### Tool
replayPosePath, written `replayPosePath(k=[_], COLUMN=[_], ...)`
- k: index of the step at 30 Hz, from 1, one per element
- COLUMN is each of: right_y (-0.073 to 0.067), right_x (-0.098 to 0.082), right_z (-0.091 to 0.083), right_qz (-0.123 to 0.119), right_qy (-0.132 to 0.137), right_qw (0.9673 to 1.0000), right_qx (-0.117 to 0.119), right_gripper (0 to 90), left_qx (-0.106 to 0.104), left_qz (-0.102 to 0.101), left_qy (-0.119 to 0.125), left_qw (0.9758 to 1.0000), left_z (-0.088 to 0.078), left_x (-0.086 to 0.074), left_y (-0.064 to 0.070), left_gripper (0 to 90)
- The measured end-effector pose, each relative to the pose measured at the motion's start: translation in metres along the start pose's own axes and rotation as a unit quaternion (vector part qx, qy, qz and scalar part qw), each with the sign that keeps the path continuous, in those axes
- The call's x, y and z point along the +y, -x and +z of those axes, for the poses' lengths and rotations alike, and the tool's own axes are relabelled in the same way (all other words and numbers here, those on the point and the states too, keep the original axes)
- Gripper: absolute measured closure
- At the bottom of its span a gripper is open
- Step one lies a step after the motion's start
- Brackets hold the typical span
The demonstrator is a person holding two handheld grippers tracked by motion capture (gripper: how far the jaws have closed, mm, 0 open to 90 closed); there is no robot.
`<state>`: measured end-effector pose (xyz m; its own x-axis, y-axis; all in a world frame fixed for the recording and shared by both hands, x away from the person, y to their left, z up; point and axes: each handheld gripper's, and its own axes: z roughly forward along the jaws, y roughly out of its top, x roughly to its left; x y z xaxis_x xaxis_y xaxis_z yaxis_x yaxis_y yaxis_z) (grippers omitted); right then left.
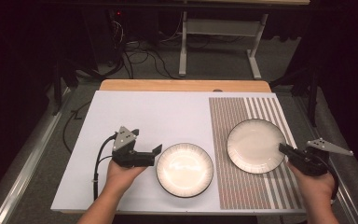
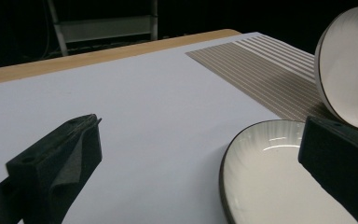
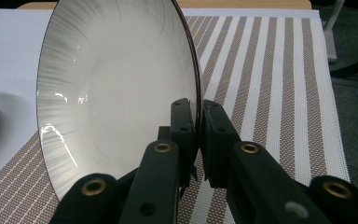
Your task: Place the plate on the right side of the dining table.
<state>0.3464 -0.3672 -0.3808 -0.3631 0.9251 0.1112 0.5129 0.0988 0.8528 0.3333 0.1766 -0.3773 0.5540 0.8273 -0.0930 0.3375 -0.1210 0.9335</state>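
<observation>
Starting at the left: my left gripper [image 1: 154, 154] sits with its jaws spread wide and nothing between them. In the left gripper view one pad [image 2: 60, 158] stands off over bare mat while the other hangs above the near plate [image 1: 184, 169]. That plate lies flat on the white mat [image 1: 135, 112], just beside the jaws on their right, so this hand is the nearer one to it and the rim is what I'd have to meet edge-on.

Moving right: the second plate [image 1: 255, 145] is over the striped placemat [image 1: 235, 186], and it's tilted up, not flat. My right gripper [image 1: 283, 149] is clenched on its rim; the right gripper view shows the dark edge pinched between the pads, the bowl of the plate [image 3: 121, 88] facing left. The two plates are apart, with a strip of placemat between.

Beyond, there's the wooden table edge [image 1: 182, 85], then grey floor with cables and a metal stand in a dark room.
</observation>
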Motion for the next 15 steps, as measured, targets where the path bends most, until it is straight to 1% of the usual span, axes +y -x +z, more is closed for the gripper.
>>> replayPosePath(k=[1,2,7,9,11,13,15], right_y=[0.000,0.000,0.000,0.001,0.001,0.001,0.002], right_x=[0.000,0.001,0.002,0.003,0.004,0.005,0.006], right_z=[0.000,0.000,0.002,0.004,0.006,0.008,0.009], right_qz=[0.000,0.000,0.004,0.007,0.009,0.014,0.018], right_qy=[-0.001,-0.001,-0.007,-0.009,-0.012,-0.015,-0.018], right_qw=[1.0000,1.0000,1.0000,0.9999,0.9999,0.9998,0.9997], right_qx=[-0.001,0.000,-0.001,-0.002,-0.003,-0.006,-0.005], right_gripper=[86.4,86.4,86.4,86.4,86.2,86.2,86.1], left_qx=[0.003,0.009,0.026,0.032,0.031,0.025,0.024], left_qz=[-0.003,-0.005,0.000,0.000,-0.009,-0.022,-0.018], left_qy=[0.003,0.010,0.025,0.028,0.030,0.036,0.032], left_qw=[1.0000,0.9999,0.9993,0.9991,0.9990,0.9988,0.9990], left_z=[-0.005,-0.017,-0.044,-0.050,-0.054,-0.055,-0.053], left_x=[-0.001,-0.004,-0.015,-0.019,-0.020,-0.022,-0.023], left_y=[-0.003,-0.007,-0.015,-0.020,-0.025,-0.027,-0.027], left_gripper=[0.2,0.1,0.1,0.1,0.2,0.1,0.2])
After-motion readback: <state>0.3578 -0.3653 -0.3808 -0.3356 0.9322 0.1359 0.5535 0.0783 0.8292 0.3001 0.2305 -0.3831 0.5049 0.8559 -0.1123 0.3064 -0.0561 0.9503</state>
